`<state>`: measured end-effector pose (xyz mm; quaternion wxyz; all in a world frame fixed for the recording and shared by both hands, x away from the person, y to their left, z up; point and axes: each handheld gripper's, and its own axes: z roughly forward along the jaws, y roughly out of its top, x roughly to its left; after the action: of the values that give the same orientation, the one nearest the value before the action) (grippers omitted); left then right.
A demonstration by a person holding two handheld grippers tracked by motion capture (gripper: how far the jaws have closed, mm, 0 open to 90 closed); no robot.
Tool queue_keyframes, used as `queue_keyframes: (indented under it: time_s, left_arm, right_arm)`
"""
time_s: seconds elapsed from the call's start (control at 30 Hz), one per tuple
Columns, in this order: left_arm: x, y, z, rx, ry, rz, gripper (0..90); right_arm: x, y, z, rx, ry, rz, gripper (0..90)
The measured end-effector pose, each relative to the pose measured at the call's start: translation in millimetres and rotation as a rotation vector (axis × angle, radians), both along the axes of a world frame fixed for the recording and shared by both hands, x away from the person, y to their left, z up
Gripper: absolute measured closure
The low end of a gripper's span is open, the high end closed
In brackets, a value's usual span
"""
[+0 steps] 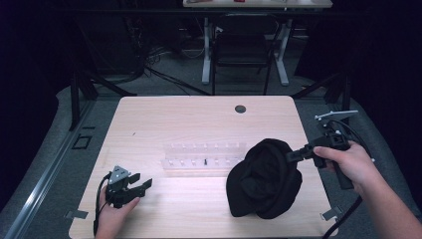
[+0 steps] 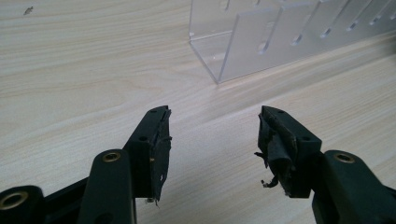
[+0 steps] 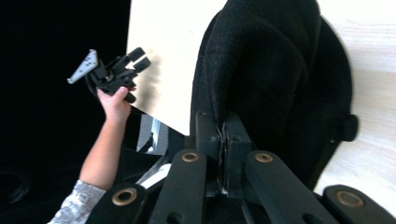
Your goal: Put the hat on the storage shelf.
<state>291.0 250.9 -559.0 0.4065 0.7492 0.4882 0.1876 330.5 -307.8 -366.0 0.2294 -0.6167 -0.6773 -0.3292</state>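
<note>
Apparently early on, the right gripper (image 3: pixel 223 140) has its 2 fingers clenched on the edge of the black hat (image 1: pixel 263 178) on the bench (image 1: pixel 164 119), while the left gripper (image 2: pixel 212 140), released, idles before the clear rack (image 2: pixel 280 37), unused.

Two handheld grippers working at opposite sides of the table (image 1: pixel 149 114).

The left gripper (image 1: pixel 142 185) is sitting low at the near left, gripped from below by the left hand (image 1: pixel 115 209), its jaws spread wide apart and pointing rightward with nothing between them. The right gripper (image 1: pixel 292 156) is being held up at the right side by the right hand (image 1: pixel 348 162), forearm reaching in from the lower right, its jaws pressed together and pinching a fold of the black cloth (image 1: pixel 266 177).
</note>
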Motion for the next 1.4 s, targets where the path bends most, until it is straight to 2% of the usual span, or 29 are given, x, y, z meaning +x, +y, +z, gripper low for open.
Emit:
queue_keyframes:
  time_s: [0.2, 0.3, 0.77, 1.0, 1.13, 1.4]
  left_arm:
    - [-0.2, -0.3, 0.1, 0.0, -0.002, -0.001, 44.1]
    - [-0.1, 0.0, 0.0, 0.001, -0.001, 0.0, 44.1]
    - [0.2, -0.6, -0.2, 0.0, -0.002, -0.003, 44.0]
    - [0.1, -0.2, 0.0, 0.001, -0.002, -0.003, 44.0]
    - [0.0, -0.2, 0.1, 0.0, -0.003, 0.0, 43.9]
    - [0.2, 1.0, 0.8, -0.007, -0.004, 0.002, 43.9]
  right_arm:
    - [-0.1, 0.2, 10.0, 0.022, -0.022, -0.015, 88.4]
    - [0.0, -2.5, 15.8, 0.017, -0.035, -0.008, 88.4]
    - [-0.6, -13.6, 37.4, 0.031, -0.088, -0.065, 88.4]
    - [1.4, -18.6, 51.2, 0.052, -0.125, -0.091, 88.4]
    - [3.8, -21.4, 61.7, 0.088, -0.158, -0.104, 88.4]
    - [8.5, -20.1, 71.6, 0.102, -0.173, -0.118, 88.4]
